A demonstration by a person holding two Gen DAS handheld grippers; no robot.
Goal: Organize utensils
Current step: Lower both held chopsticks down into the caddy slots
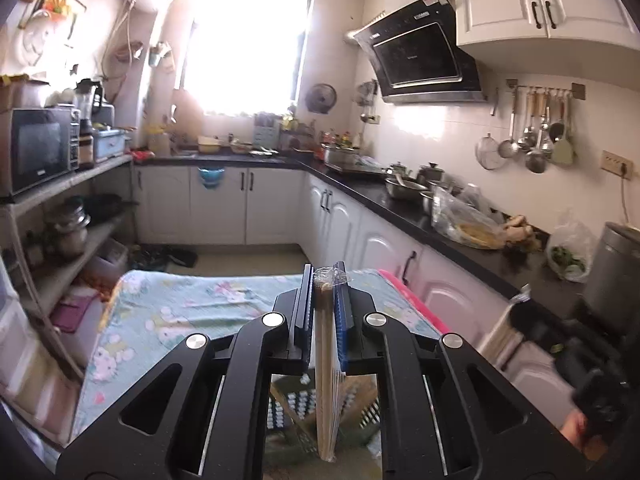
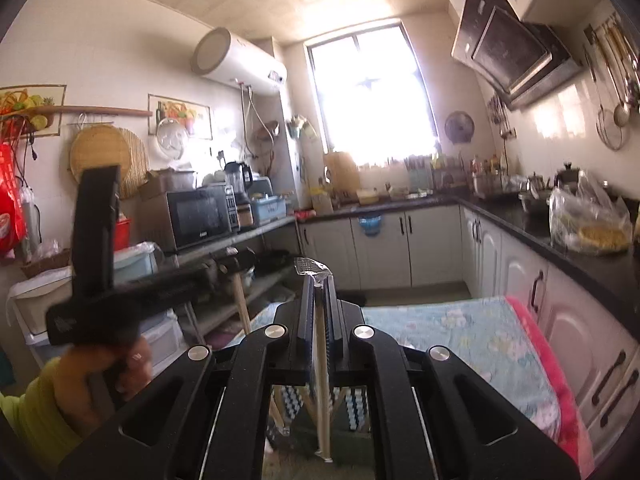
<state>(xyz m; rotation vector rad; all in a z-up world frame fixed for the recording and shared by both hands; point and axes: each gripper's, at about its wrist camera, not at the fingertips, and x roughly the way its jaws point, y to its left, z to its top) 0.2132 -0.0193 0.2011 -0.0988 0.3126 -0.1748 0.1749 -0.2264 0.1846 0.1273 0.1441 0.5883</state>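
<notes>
Wrapped chopsticks (image 1: 326, 364) pinched in my left gripper (image 1: 325, 280), another pack (image 2: 322, 364) in right gripper (image 2: 318, 284); carrying step, next needs a holder

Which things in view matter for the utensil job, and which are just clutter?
Job: chopstick bundle in left gripper; chopstick bundle in right gripper; floral table.
Clutter: microwave, range hood, food bag, hanging ladles.

Blown-out window (image 1: 248, 44) glare, fisheye warp, blur

Black claw (image 1: 325, 300) linkages, silver rivets (blue ribbed pads); yellow sleeve (image 2: 28, 412).
</notes>
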